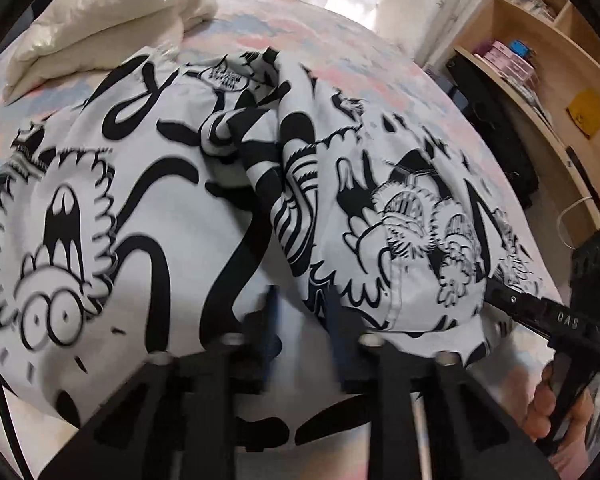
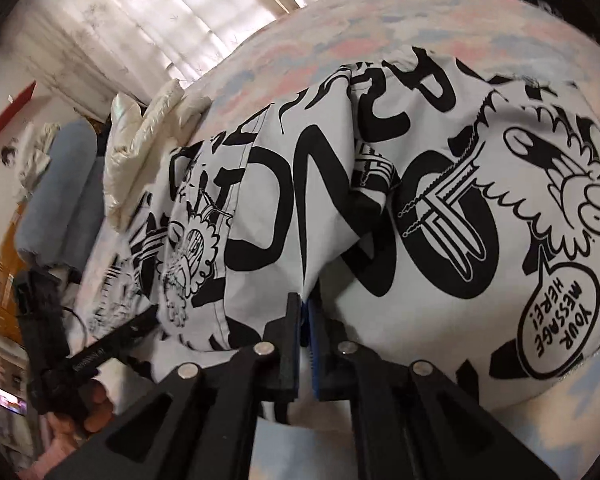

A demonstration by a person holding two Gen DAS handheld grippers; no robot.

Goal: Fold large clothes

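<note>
Your bed [image 1: 340,40], under its pink and blue sheet, fills both views, and the white shirt [image 1: 140,208] with black cartoon print lies bunched across the middle of it, a fold ridge running from 12 to 6 o'clock. A cream quilted jacket [image 1: 100,12] sits at 11 o'clock. Your left gripper [image 1: 300,312] stands partly open over the shirt's near edge, nothing pinched. Your right gripper [image 2: 304,320] is nearly closed, its jaws pinching the near hem. Wooden shelves [image 1: 548,40] stand at 2 o'clock.

Cream puffy jacket [image 1: 112,12] on pastel bedspread [image 1: 300,28], curtains [image 2: 160,12], wooden shelves [image 1: 548,40]
</note>
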